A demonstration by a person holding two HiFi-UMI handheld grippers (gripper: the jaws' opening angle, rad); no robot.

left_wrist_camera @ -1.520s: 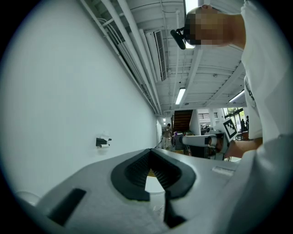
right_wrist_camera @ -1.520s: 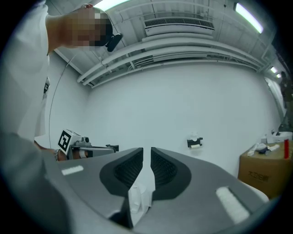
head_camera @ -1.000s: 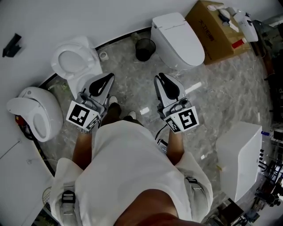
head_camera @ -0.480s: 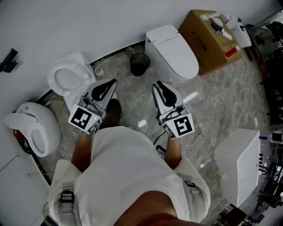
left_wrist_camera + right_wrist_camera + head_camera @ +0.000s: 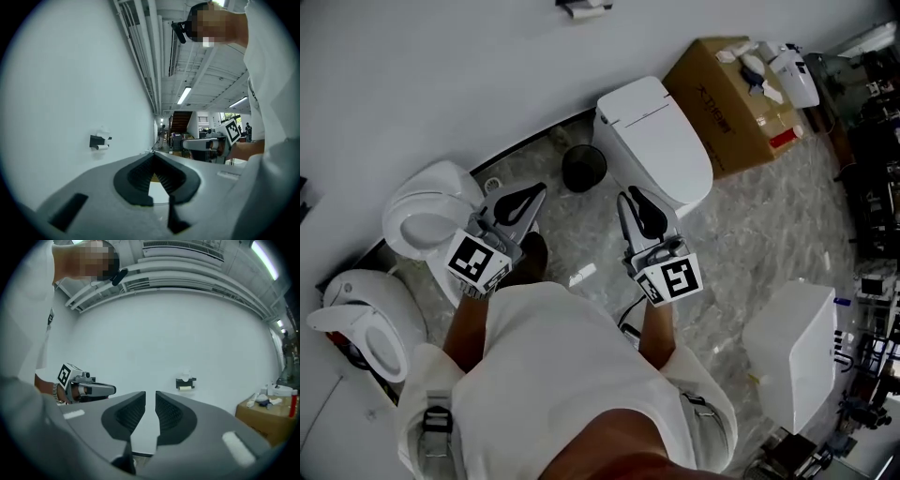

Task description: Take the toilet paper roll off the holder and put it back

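Observation:
The black wall holder (image 5: 581,7) with a white toilet paper roll (image 5: 185,388) hangs on the white wall, far ahead of both grippers. In the left gripper view the holder (image 5: 100,142) is small and left of the jaws. My left gripper (image 5: 536,190) points level at the wall, its tips (image 5: 152,157) meeting, empty. My right gripper (image 5: 626,197) also points level; a narrow slit (image 5: 150,394) shows between its jaws, with nothing in it. Each gripper shows in the other's view, the left gripper (image 5: 89,389) and the right gripper (image 5: 206,144).
A white toilet (image 5: 656,141) and a black bin (image 5: 583,167) stand on the marble floor just ahead. Two more toilets (image 5: 427,220) (image 5: 361,323) are at the left. A cardboard box (image 5: 727,94) sits at the back right, a white cabinet (image 5: 797,352) at the right.
Both grippers and the person have moved forward toward the wall. The toilets and bin have slid nearer in the head view, and the holder has come into sight at its top edge.

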